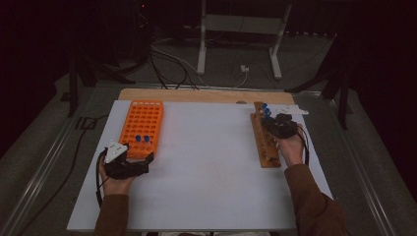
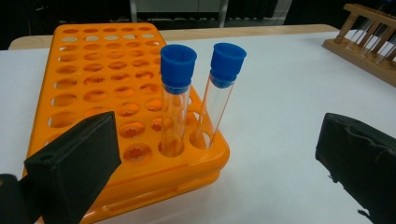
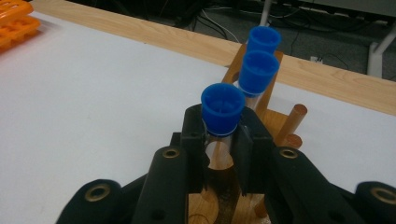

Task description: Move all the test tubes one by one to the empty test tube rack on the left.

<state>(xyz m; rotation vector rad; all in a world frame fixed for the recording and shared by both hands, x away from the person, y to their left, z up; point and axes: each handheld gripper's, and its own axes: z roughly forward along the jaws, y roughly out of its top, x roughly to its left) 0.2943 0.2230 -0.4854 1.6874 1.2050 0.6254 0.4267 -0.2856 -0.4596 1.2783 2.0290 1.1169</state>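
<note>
An orange tube rack (image 1: 142,125) lies at the table's left, with two blue-capped test tubes (image 2: 176,100) standing in its near corner. My left gripper (image 1: 134,164) rests just in front of that rack (image 2: 88,93), jaws wide apart and nothing between them. At the right stands a wooden rack (image 1: 263,140) holding blue-capped tubes. My right gripper (image 3: 220,144) is shut on the nearest blue-capped tube (image 3: 222,108), pads pressing the glass just under the cap while the tube sits in the wooden rack (image 3: 275,126). Two more capped tubes (image 3: 258,72) stand behind it.
The white tabletop (image 1: 206,162) stretches between the two racks. A wooden strip (image 1: 206,95) runs along the table's far edge. Cables and a metal stand's legs (image 1: 201,54) lie on the floor beyond.
</note>
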